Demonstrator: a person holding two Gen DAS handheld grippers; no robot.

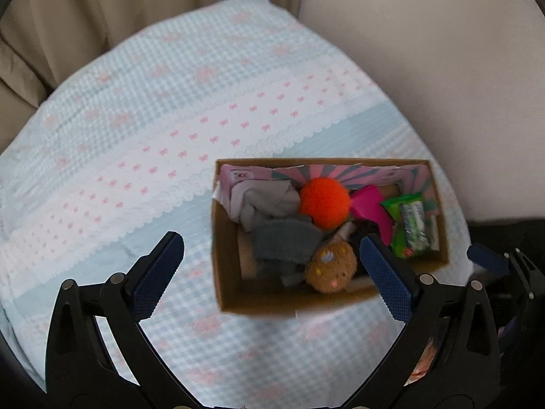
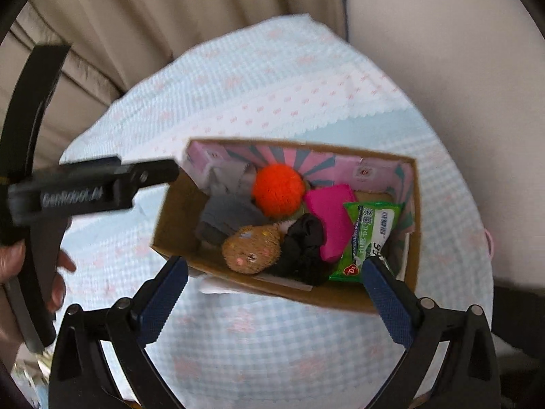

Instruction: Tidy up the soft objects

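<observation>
A brown cardboard box (image 1: 223,293) (image 2: 177,204) stands on the checked cloth. It holds an orange pompom (image 1: 324,201) (image 2: 279,191), a brown plush toy (image 1: 332,267) (image 2: 252,248), grey cloth (image 1: 286,240) (image 2: 226,216), a pink soft piece (image 1: 371,209) (image 2: 328,218), a black fabric piece (image 2: 303,252) and a green wipes pack (image 1: 410,225) (image 2: 369,235). My left gripper (image 1: 272,276) is open and empty above the box's near side. My right gripper (image 2: 276,298) is open and empty over the box's near wall. The left gripper's body (image 2: 85,187) shows at the left in the right wrist view.
The light blue and pink cloth (image 1: 153,156) (image 2: 265,85) covers the round-looking surface. Beige curtains (image 1: 85,10) (image 2: 153,10) hang behind, and a pale wall (image 1: 442,68) is at the right. A hand (image 2: 51,272) holds the left gripper.
</observation>
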